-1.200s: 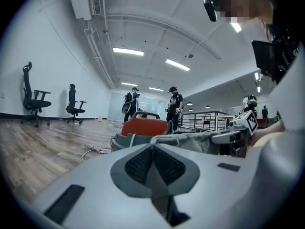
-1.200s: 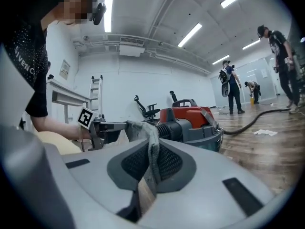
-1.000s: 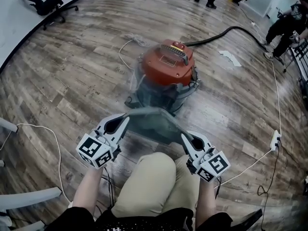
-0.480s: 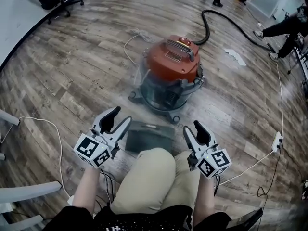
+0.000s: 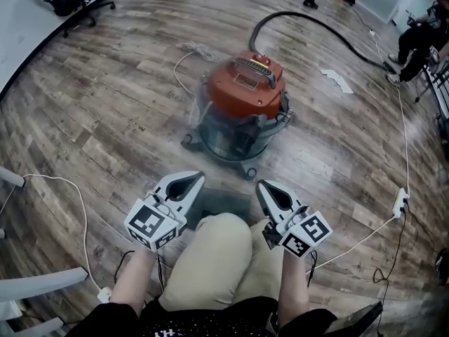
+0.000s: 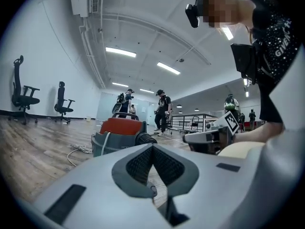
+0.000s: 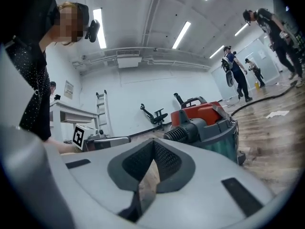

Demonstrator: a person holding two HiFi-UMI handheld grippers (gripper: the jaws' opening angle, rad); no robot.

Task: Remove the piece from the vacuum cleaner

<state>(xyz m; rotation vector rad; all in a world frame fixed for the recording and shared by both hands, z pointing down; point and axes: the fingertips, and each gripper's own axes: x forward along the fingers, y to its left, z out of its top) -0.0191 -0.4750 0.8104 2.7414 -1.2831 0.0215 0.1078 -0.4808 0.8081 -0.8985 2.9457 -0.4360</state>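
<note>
The grey piece is off the vacuum cleaner and lies flat on the plank floor, low between the two tools. Its long side runs crosswise from one to the other, about equally near each. The left gripper is pressed together and empty; the right gripper is closing on nothing. Beyond both tips stands the cleaner, with a glossy red lid, a rounded translucent drum and a ribbed black hose.

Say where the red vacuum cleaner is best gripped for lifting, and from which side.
Probably the carry handle on its red lid, from straight above: the bar arches clear of the lid, and the vacuum cleaner stands upright.
</note>
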